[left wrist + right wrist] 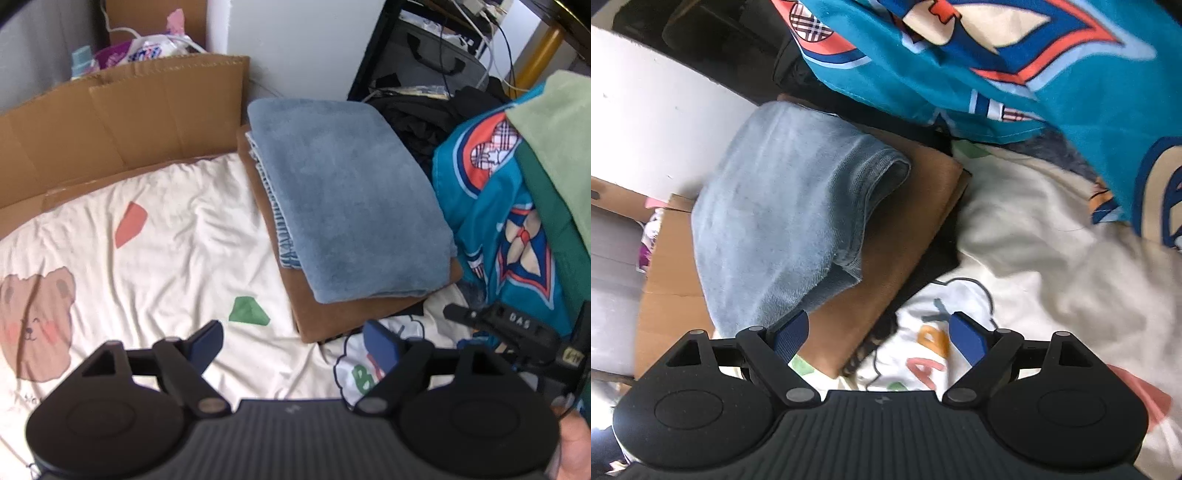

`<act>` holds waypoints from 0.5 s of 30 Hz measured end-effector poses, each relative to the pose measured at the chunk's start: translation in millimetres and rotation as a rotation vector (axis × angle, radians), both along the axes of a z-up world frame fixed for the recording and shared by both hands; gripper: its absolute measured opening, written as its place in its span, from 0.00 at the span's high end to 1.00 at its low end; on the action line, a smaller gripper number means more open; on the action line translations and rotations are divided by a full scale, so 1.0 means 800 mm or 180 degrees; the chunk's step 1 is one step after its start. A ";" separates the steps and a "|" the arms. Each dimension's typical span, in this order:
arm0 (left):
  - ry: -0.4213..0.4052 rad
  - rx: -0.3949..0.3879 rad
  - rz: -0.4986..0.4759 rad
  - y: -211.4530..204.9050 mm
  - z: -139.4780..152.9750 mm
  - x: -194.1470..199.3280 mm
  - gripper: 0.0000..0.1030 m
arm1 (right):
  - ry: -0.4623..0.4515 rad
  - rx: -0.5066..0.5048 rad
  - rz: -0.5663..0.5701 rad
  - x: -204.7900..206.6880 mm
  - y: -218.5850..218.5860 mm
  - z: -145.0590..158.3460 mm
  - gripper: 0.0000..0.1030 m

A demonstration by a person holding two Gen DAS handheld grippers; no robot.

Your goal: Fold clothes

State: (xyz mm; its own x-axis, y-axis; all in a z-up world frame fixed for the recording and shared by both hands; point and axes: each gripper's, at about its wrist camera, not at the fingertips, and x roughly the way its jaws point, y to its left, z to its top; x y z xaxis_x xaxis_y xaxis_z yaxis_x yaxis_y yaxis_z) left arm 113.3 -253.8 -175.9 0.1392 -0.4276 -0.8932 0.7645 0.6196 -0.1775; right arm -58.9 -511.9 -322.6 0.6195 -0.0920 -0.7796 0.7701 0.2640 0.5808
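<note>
Now that the blue towel (347,195) lies folded, our left gripper (295,347) and right gripper (877,336) hang open and empty; next we reach for the teal cloth (491,206).

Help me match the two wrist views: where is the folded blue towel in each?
Left wrist: blue towel, centre right, lying on the brown cloth.
Right wrist: blue towel, centre left, on the same brown cloth.
Shared landmark: teal patterned fabric.

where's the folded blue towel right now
The folded blue towel lies centre-right in the left wrist view, on a folded brown cloth, between the cardboard and the teal patterned fabric.
</note>
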 end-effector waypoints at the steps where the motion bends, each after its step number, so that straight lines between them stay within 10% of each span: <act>1: 0.0017 -0.0017 0.0018 0.001 0.005 0.000 0.16 | 0.0048 -0.0020 0.0010 0.001 0.001 0.005 0.13; 15: 0.0074 -0.0037 0.0378 0.036 0.109 -0.006 0.09 | 0.0575 -0.0085 0.0143 0.002 0.001 0.112 0.09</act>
State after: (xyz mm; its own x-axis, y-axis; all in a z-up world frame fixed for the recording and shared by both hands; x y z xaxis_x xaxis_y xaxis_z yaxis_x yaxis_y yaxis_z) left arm 108.2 -224.8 -88.5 0.1689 -0.4198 -0.8918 0.6815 0.7034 -0.2020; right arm -57.2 -511.2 -233.0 0.4735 -0.0896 -0.8762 0.8484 0.3139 0.4263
